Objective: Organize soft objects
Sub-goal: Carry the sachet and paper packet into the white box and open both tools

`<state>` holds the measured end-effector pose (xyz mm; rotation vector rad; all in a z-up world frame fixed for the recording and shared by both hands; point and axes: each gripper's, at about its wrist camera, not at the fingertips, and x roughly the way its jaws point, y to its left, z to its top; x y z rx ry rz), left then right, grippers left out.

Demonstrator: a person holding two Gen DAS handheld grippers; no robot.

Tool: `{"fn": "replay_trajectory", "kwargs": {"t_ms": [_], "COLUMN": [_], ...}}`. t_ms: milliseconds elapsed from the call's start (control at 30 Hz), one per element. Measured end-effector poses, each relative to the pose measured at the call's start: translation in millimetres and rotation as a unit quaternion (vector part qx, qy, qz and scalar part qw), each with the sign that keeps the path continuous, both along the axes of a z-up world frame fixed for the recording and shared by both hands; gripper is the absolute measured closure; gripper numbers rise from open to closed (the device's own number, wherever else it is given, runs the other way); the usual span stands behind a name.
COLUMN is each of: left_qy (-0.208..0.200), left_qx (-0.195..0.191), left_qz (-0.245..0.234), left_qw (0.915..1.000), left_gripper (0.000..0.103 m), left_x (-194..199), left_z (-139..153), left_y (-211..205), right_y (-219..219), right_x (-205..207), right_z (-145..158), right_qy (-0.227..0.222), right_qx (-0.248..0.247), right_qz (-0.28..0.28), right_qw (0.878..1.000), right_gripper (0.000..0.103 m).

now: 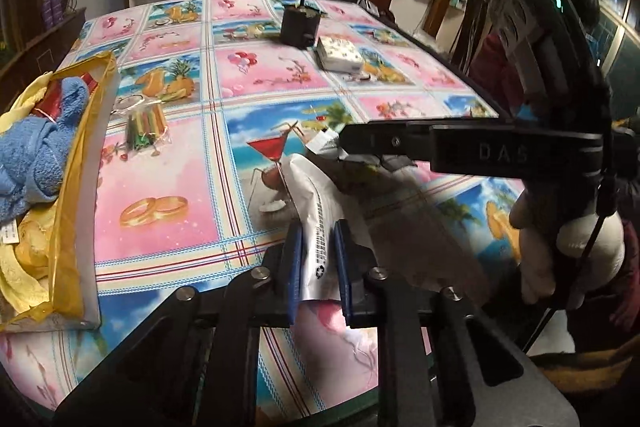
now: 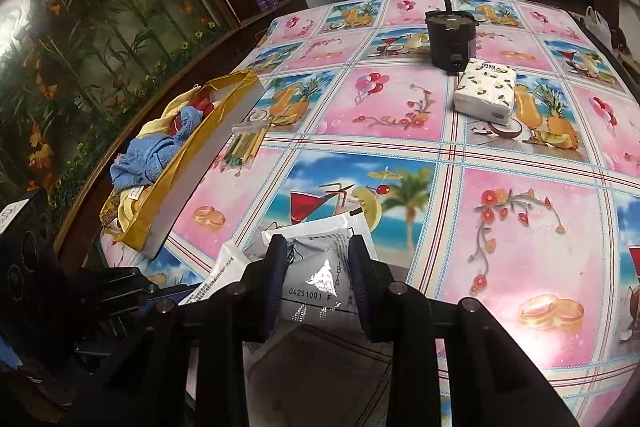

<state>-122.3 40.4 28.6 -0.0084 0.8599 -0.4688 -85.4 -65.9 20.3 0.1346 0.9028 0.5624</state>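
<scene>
A white and silver foil pouch (image 1: 320, 227) hangs just above the patterned tablecloth (image 1: 168, 163), held at both ends. My left gripper (image 1: 319, 267) is shut on its near end, blue pads pressing both sides. My right gripper (image 1: 348, 147) reaches in from the right and pinches the far end. In the right wrist view the right gripper (image 2: 319, 277) is shut on the pouch (image 2: 316, 279), its printed code showing, and the left gripper (image 2: 172, 297) sits at lower left. A gold-trimmed shallow box (image 1: 92, 167) at the left holds a blue towel (image 1: 36, 155) and yellow cloth (image 1: 24, 267).
A tissue pack (image 1: 340, 55) and a black cylindrical device (image 1: 300, 27) stand toward the table's far side. A clear bag of coloured sticks (image 1: 146, 125) lies beside the box. A gloved hand (image 1: 560, 247) holds the right gripper. The table edge curves close on the left.
</scene>
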Motion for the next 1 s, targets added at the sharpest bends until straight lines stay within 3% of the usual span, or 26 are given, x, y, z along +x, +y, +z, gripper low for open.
{"fn": "replay_trajectory", "kwargs": {"t_ms": [333,533,800,1000], "left_qy": [-0.021,-0.047,-0.086,-0.099], "left_qx": [-0.055,-0.071,-0.093,-0.101], "left_qz": [0.019,0.059,0.128,0.186], "left_qw": [0.9981,0.9946,0.9836,0.9724], "left_gripper": [0.094,0.094,0.094,0.094], "left_x": [-10.5,-18.7,-30.5,-33.4], "left_z": [21.0,37.4,62.7,66.0], "left_y": [29.0,64.0,129.8,180.1], "right_y": [12.0,26.0,60.3,100.6], "right_x": [-11.6,-18.7,-21.7,-15.9], "right_z": [17.1,32.2,52.1,64.1], "right_qy": [-0.026,-0.047,-0.071,-0.085], "right_qx": [-0.003,-0.015,-0.031,-0.04], "right_qz": [0.006,0.018,0.051,0.084], "right_qw": [1.0,0.999,0.996,0.992], "right_gripper": [0.072,0.072,0.072,0.072]}}
